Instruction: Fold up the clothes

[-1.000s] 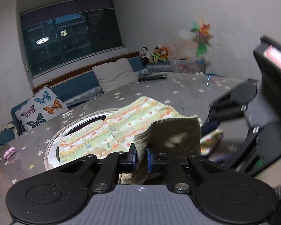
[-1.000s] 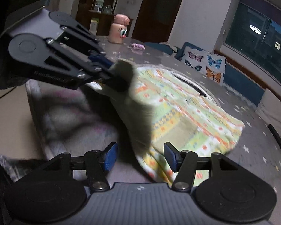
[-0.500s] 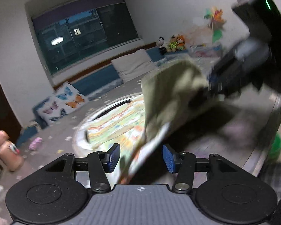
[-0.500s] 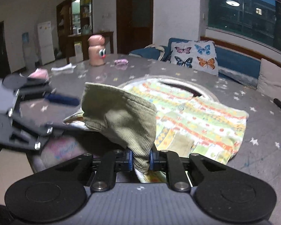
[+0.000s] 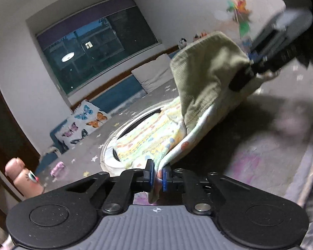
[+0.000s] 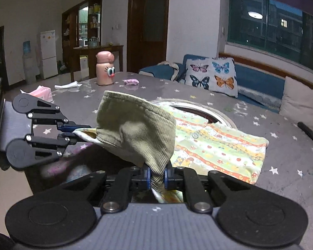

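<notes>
A small garment, colourful print on one side and olive corduroy on the other, lies partly on the grey star-print table. Its near end is lifted and turned over, olive side out. My right gripper is shut on the olive edge. My left gripper is shut on the white-printed hem and also shows in the right wrist view, to the left. The right gripper shows blurred in the left wrist view, top right.
A round white-rimmed hole in the table lies under the garment's far end. A pink bottle, pink tissue pack, small purple item and black remote sit on the table. A bench with butterfly cushion runs behind.
One second ago the left gripper held the cloth and the right was open. The right then shut on the olive edge, the left let go, and it has now shut on the printed hem.
</notes>
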Tool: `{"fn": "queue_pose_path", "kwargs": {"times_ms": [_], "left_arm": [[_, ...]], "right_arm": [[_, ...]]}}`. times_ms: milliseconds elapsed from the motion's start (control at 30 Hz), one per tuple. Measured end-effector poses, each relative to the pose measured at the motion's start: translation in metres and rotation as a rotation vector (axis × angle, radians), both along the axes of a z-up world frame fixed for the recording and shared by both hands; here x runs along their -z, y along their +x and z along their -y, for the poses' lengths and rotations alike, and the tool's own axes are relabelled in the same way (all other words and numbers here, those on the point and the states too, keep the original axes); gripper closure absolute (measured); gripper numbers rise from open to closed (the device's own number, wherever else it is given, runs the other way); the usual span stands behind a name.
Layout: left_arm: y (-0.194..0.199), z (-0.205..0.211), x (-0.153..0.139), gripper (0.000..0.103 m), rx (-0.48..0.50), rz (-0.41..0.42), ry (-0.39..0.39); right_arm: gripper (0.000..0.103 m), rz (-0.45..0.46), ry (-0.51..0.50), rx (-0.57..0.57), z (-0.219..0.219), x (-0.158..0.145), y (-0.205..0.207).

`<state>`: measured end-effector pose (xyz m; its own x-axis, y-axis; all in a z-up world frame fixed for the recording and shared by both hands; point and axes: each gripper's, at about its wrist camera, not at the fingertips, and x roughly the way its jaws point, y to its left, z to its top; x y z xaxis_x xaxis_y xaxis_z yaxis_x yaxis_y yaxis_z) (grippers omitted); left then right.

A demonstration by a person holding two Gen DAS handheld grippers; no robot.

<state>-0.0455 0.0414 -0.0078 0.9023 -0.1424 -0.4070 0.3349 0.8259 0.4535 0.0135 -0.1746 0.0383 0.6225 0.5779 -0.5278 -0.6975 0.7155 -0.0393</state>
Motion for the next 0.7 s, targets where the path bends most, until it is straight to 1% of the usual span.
{"fn": "queue_pose_path", "kwargs": {"times_ms": [133, 300, 367, 433, 533, 700], "left_arm": [[-0.018, -0.006, -0.022, 0.094, 0.017, -0.025, -0.077], [-0.060, -0.012, -0.056, 0.094, 0.087, -0.063, -0.152], [-0.065, -0.012, -0.064, 0.094, 0.102, -0.070, -0.165], [-0.070, -0.012, -0.072, 0.094, 0.116, -0.076, -0.178], [-0.049, -0.015, -0.075, 0.094, 0.101, -0.081, -0.196], [-0.013, -0.017, -0.072, 0.094, 0.047, -0.121, -0.224]], "right_arm": [[0.093, 0.004, 0.017, -0.024, 0.010, -0.013, -0.016], [0.094, -0.014, 0.023, -0.082, 0.031, -0.037, -0.054], [0.094, -0.023, 0.027, -0.110, 0.040, -0.049, -0.069], [0.094, -0.026, 0.028, -0.126, 0.044, -0.057, -0.076], [0.094, -0.019, 0.015, -0.128, 0.042, -0.064, -0.068], [0.094, -0.016, -0.010, -0.120, 0.028, -0.066, -0.028]]}}
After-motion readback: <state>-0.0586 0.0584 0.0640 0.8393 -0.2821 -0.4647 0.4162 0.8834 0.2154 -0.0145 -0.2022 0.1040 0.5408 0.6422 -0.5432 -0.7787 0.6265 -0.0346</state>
